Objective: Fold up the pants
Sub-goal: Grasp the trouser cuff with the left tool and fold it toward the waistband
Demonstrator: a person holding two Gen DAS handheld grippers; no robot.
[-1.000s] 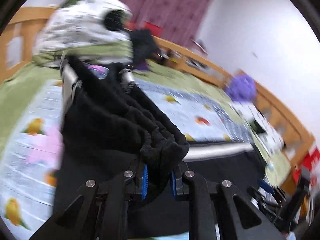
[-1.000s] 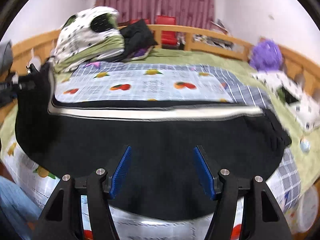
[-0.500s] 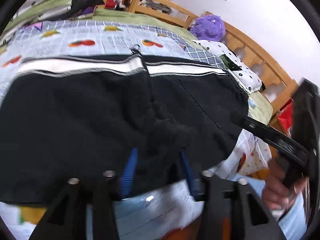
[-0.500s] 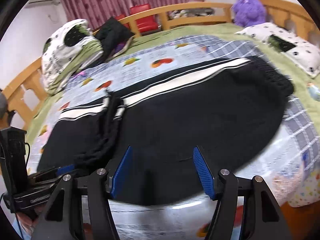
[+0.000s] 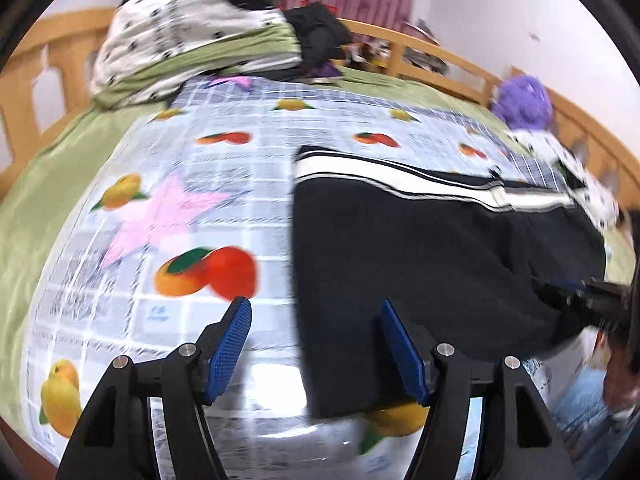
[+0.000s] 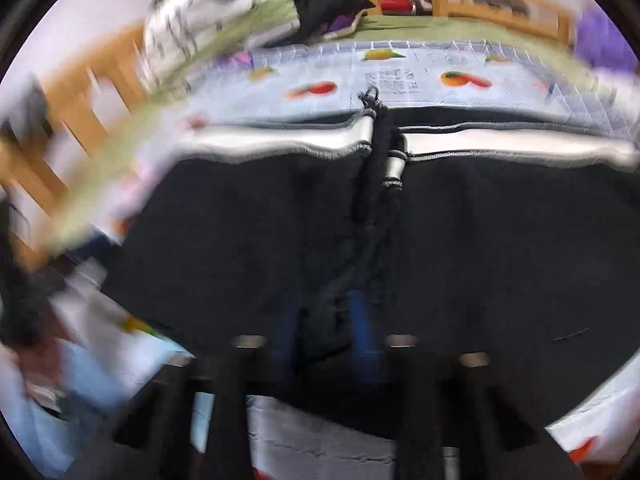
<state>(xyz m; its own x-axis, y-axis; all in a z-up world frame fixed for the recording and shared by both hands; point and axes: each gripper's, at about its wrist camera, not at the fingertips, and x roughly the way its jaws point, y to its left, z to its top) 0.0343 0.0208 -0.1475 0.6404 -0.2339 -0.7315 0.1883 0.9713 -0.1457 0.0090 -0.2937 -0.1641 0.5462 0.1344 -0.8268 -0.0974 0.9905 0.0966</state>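
Black pants (image 5: pixel 432 240) with a white side stripe lie folded on the fruit-print bed sheet (image 5: pixel 208 208). My left gripper (image 5: pixel 316 344) is open and empty, low over the pants' left near corner. In the blurred right wrist view the pants (image 6: pixel 248 232) fill the middle, and the folded-over cuff with its drawstring (image 6: pixel 380 168) runs toward me. My right gripper (image 6: pixel 324 328) has its blue pads (image 6: pixel 360 332) close on both sides of a bunch of that black fabric at the near edge.
A spotted white and green pillow pile (image 5: pixel 192 36) and dark clothes (image 5: pixel 320 32) lie at the bed's far end. A purple plush toy (image 5: pixel 524 100) sits at the far right by the wooden bed rail (image 5: pixel 440 60).
My left gripper has let go of the pants cuff, opened and drawn back to the left. My right gripper, open before, has closed on the pants' near edge.
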